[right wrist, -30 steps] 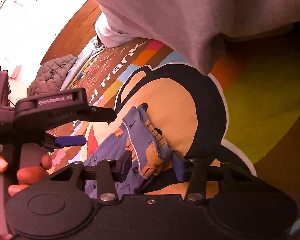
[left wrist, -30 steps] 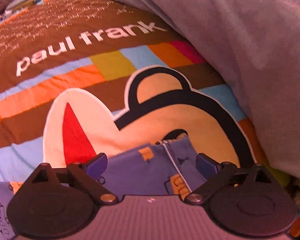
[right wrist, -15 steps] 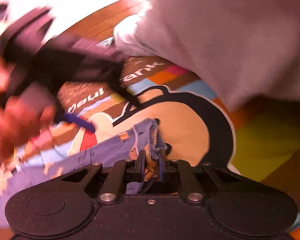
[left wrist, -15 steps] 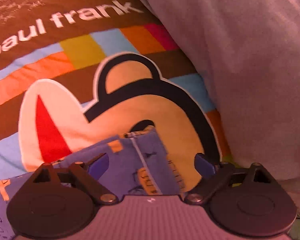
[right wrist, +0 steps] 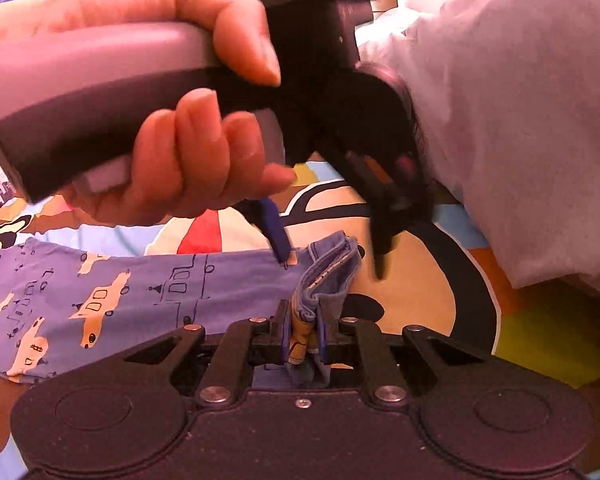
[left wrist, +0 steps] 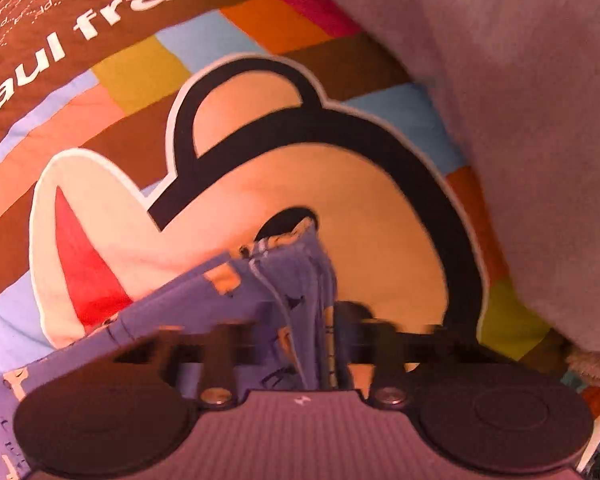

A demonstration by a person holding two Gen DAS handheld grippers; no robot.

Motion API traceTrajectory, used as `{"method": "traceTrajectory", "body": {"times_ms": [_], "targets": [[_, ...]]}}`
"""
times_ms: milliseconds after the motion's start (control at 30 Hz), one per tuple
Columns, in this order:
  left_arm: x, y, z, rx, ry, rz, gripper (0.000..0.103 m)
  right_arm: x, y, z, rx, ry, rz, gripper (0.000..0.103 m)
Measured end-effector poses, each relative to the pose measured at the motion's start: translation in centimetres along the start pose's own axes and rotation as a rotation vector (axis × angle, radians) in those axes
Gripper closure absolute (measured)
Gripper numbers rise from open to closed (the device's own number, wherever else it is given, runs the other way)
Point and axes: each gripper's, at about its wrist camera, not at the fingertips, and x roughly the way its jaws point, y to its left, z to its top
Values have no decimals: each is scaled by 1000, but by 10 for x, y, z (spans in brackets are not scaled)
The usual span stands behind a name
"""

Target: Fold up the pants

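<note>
Blue pants (right wrist: 140, 288) printed with cars lie flat on a cartoon bedspread (right wrist: 420, 292). My right gripper (right wrist: 304, 340) is shut on the bunched hem at the pants' right end. In the right wrist view a hand (right wrist: 180, 168) holds my left gripper (right wrist: 332, 264) pointing down over that same end, its fingers astride the hem. Seen from the left wrist, the pants (left wrist: 236, 300) run between the blurred fingers of the left gripper (left wrist: 296, 340). Its jaws are closing with the fabric between them and the pads not clearly pressing.
The bedspread (left wrist: 340, 200) shows a monkey face, coloured blocks and white lettering. The person's pale grey sleeve (left wrist: 520, 100) hangs over the right side, and the sleeve (right wrist: 520, 140) also fills the right of the right wrist view.
The left gripper moved over the pants' hem and its fingers came much closer together. The right gripper closed on the hem, rolled level and lifted a little.
</note>
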Motion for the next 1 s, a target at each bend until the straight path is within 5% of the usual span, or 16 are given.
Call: {"method": "traceTrajectory", "body": {"times_ms": [200, 500, 667, 867, 1000], "targets": [[-12, 15, -10, -41, -49, -50, 92, -4, 3, -1, -17, -19, 8, 90], [-62, 54, -51, -123, -212, -208, 94, -35, 19, -6, -89, -164, 2, 91], [-89, 97, -89, -141, -332, -265, 94, -53, 56, -4, -211, -207, -1, 91], [-109, 169, -153, -214, -463, -321, 94, -71, 111, 2, -285, -215, 95, 91], [-98, 221, -189, -279, -480, -319, 94, -71, 154, -4, -326, -190, 165, 91]]}}
